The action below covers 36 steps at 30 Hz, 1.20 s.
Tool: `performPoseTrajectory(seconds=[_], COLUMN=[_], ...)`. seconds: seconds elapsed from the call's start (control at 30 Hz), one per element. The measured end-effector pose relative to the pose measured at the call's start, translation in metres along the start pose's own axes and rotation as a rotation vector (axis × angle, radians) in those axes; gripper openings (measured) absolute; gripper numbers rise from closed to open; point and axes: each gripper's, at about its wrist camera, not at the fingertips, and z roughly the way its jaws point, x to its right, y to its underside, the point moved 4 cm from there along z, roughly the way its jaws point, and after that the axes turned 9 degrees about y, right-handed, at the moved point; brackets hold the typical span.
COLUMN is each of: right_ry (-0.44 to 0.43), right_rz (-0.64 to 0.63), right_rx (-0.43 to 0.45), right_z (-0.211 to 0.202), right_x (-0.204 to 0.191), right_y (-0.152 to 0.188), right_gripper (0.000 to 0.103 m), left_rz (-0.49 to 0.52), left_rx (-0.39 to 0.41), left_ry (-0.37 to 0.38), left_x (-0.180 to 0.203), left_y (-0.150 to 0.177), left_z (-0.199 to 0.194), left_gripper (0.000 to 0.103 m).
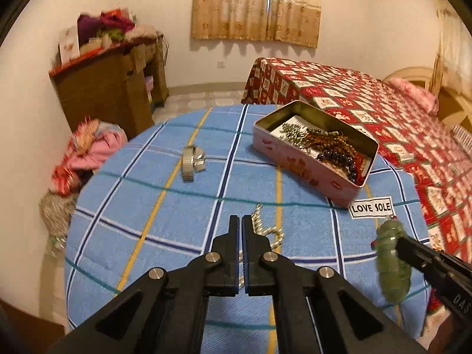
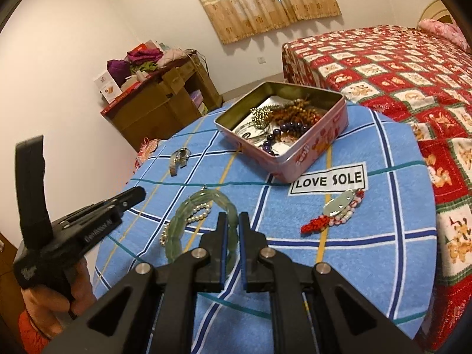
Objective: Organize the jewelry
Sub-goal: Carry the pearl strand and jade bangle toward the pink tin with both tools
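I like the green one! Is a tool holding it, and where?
Yes. The right tool pinches the green bracelet by its near rim. The left tool holds nothing.

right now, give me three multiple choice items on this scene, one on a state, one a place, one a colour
1. tin is: a) open b) lidded c) tipped over
2. watch lies: a) in tin b) on cloth c) on bed
3. bangle in right gripper is: a) red b) green c) purple
a, beads show inside; b, it sits on the cloth left of tin; b, pale green in its grip
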Motion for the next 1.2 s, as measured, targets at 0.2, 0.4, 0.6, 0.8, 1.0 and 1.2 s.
performPoseTrajectory(seconds=[0.2,0.4,0.6,0.8,1.0,1.2], right_ry=[-0.007,-0.014,-0.017,-0.032,-0.043,-0.037], right_rz=[0.007,-0.009,0.003,0.001,0.002,0.005], right_rx=[-0.016,-0.007,-0.012,-0.003,0.029,0.058], right_z=[0.003,0.000,0.003,0.005,-0.004,-0.012], right_x=[-0.001,-0.004,-0.002,-0.009,-0.013,-0.011], right_y=[0.004,0.003,0.002,-0.006,-0.011,-0.016], right_gripper=[0.009,0.009,0.009,0.009,0.009,0.009], left_rz=[-0.036,0.012,0.093,0.053,-0.007,-0.070], left_rx=[-0.086,-0.115,-0.150,-0.149,-0.123,0.005], left_ry=[-0.011,-0.005,-0.085,-0.020,0.043,0.129], left_x=[-0.016,0.003,0.007,0.004,0.007,0.011], left_y=[0.017,0.025,0.027,0.034,0.036,0.026], left_z=[0.020,0.045,0.063,0.066,0.057,0.017], left_gripper=[0.007,0.064,0.054,0.028,0.012,0.012])
